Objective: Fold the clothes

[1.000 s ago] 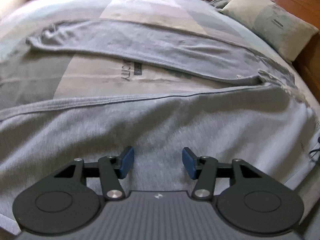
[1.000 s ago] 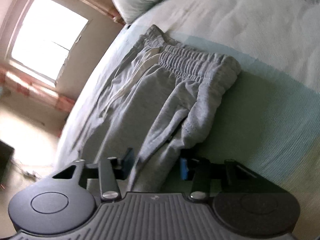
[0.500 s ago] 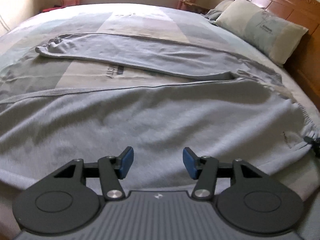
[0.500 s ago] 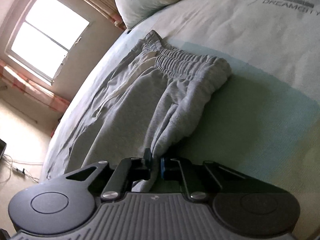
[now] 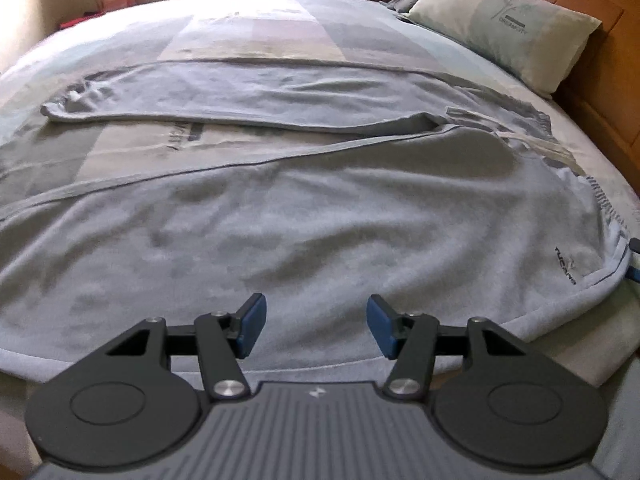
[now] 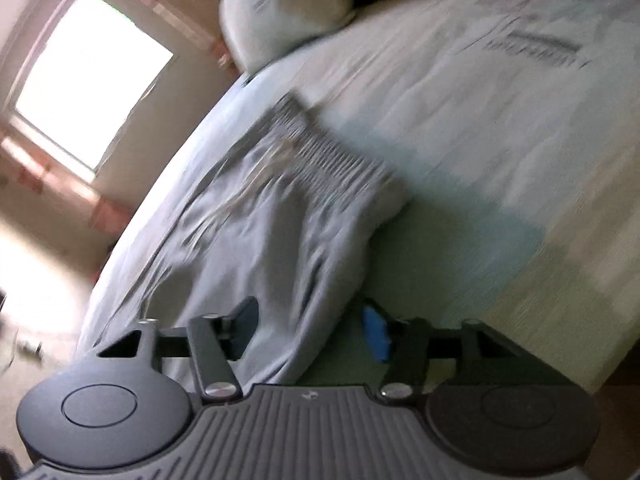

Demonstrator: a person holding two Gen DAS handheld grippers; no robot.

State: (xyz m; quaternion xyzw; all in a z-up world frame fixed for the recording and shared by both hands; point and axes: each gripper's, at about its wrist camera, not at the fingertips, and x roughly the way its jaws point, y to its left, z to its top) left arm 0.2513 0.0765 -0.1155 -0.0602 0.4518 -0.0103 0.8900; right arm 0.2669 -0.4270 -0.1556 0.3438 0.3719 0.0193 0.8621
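Note:
Grey sweatpants (image 5: 320,216) lie spread across the bed, one leg near me and the other leg (image 5: 240,96) farther back, with the ribbed waistband (image 5: 608,208) at the right. My left gripper (image 5: 316,324) hovers open over the near leg's lower edge and holds nothing. The right wrist view is blurred. It shows the waistband (image 6: 332,164) and the pants' side fold (image 6: 304,280) running down between the fingers of my right gripper (image 6: 310,328), whose jaws stand wide apart.
A pale pillow (image 5: 504,20) leans on the wooden headboard (image 5: 596,64) at the right. The patterned bedsheet (image 5: 256,36) stretches beyond the pants. In the right wrist view, a second pillow (image 6: 284,12) lies at the top and a bright window (image 6: 88,92) is at the left.
My right gripper, open a second ago, shut on the pants' side fold half a second ago and has opened again. The left gripper drew back towards the near bed edge, still open.

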